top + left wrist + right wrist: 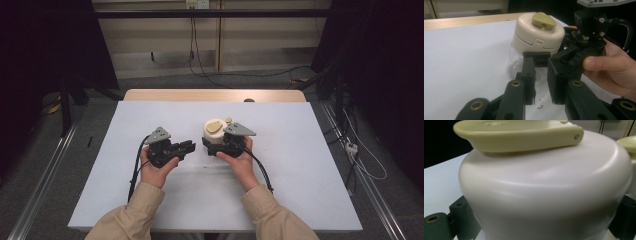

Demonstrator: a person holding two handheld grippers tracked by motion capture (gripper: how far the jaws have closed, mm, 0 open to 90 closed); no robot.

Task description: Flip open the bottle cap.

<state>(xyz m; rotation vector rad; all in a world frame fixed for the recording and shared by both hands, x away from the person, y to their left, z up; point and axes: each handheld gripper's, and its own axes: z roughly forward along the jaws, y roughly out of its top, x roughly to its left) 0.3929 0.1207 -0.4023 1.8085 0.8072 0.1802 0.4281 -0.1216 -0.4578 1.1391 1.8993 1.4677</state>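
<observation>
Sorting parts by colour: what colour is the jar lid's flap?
Olive-yellow flap, clearest in the left gripper view.

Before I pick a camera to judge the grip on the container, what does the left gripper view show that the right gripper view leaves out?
Left gripper view: the clear lower bowl beneath the cream lid, the right gripper closed around that bowl, the hand holding it, and the left gripper with nothing between its jaws.
Right gripper view: a close look at the olive handle's pivot pin.
Both: the cream lid, the olive handle and the white table cover.
</observation>
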